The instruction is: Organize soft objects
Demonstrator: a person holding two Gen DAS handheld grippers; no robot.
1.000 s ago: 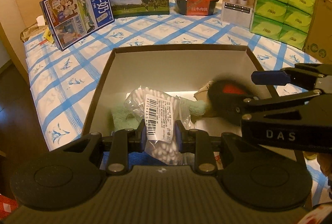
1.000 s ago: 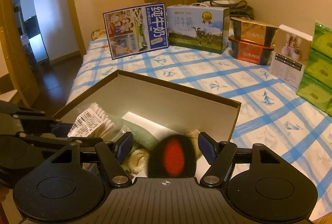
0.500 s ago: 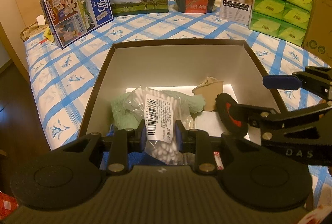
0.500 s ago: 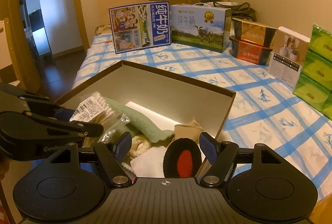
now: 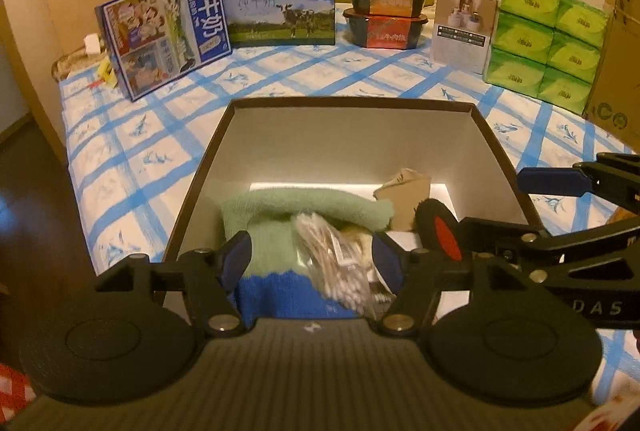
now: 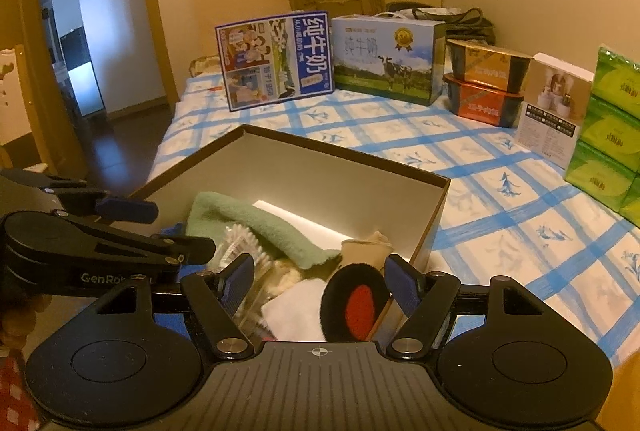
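While its jaws are opening, the left gripper (image 5: 310, 257) hangs over the near end of the open box (image 5: 352, 105), low in the middle of the left wrist view, and the bag of cotton swabs (image 5: 340, 267) lies between the blue pads without either pad pressing on it. That bag looks blurred and rests on a green and blue towel (image 5: 288, 215) inside the box. To the right of the towel a tan folded cloth (image 5: 404, 191) leans near the box's right wall, and a round black pad with a red centre (image 5: 438, 231) stands on edge just beside it. In the right wrist view the right gripper (image 6: 320, 281) sits at the bottom centre with its jaws spread wide and nothing clamped; the black and red pad shows between its fingers (image 6: 402, 287) but apart from them, next to a white sheet (image 6: 294, 309). Behind the box, across the upper part of both views, a blue checked bedsheet (image 5: 120, 159) carries two milk cartons (image 5: 280, 5), two stacked food tubs (image 5: 386, 13), a white carton (image 5: 464, 25) and green tissue packs (image 5: 544, 39) at the right edge.
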